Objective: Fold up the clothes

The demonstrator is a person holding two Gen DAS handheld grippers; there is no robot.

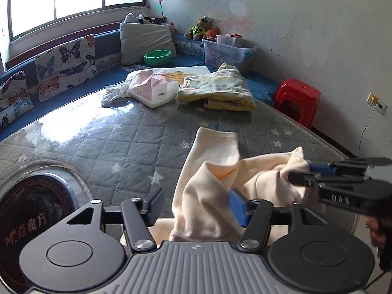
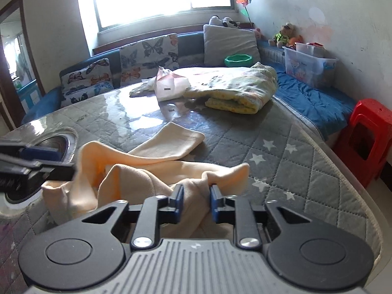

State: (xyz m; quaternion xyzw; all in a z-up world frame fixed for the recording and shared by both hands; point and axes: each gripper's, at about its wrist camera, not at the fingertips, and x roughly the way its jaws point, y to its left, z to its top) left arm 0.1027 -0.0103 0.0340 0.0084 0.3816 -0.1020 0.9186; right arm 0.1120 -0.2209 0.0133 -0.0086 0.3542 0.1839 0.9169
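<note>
A cream garment (image 1: 210,171) lies bunched on the grey quilted mattress (image 1: 110,142), one sleeve stretched away from me. My left gripper (image 1: 196,204) is open, with part of the cloth lying between its blue pads, and the right pad touches the cloth. My right gripper (image 2: 196,203) is shut on a fold of the same cream garment (image 2: 156,166). In the left wrist view the right gripper (image 1: 316,174) comes in from the right and pinches the cloth's edge. In the right wrist view the left gripper (image 2: 49,161) shows at the left edge beside the cloth.
A folded yellow-green blanket (image 1: 215,90) and a pink-white bag (image 1: 152,88) lie at the mattress's far end. Butterfly cushions (image 1: 66,66), a green bowl (image 1: 158,56) and a clear storage box (image 1: 227,51) sit behind. A red stool (image 1: 296,100) stands at the right. A round dark object (image 1: 31,215) sits at the near left.
</note>
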